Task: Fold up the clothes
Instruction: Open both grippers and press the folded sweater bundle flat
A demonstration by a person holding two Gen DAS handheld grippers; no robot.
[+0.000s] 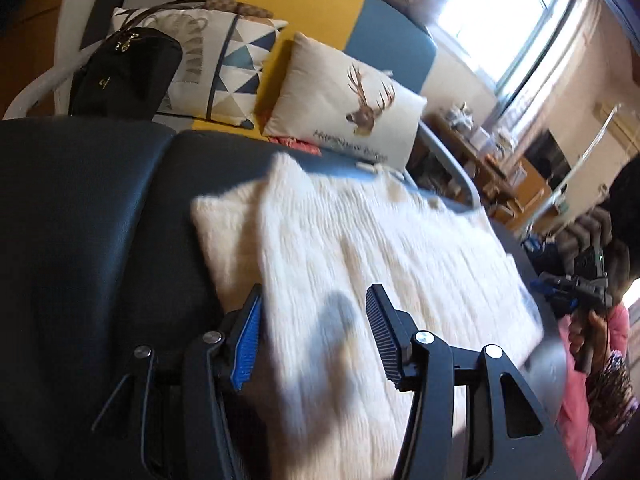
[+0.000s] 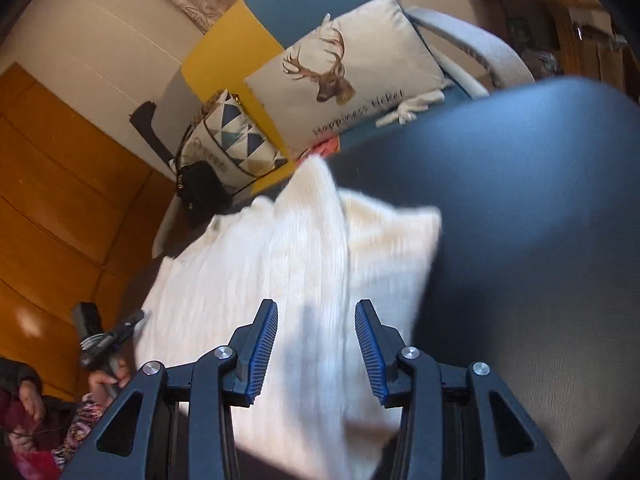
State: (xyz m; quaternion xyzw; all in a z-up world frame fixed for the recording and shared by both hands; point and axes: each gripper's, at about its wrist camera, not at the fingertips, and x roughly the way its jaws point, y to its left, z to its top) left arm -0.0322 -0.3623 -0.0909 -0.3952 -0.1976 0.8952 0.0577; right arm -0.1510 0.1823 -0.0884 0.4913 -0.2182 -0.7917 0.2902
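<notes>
A white knit sweater lies folded on a dark cushioned seat, blurred in both views. The left gripper hangs above it, jaws partly apart, holding nothing. The right gripper does likewise, also empty. Behind the seat stand a deer cushion, a triangle-patterned cushion and a black bag.

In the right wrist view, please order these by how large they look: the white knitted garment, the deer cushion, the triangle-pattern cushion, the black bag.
1. white knitted garment, though it lies nearest the camera
2. deer cushion
3. triangle-pattern cushion
4. black bag
</notes>
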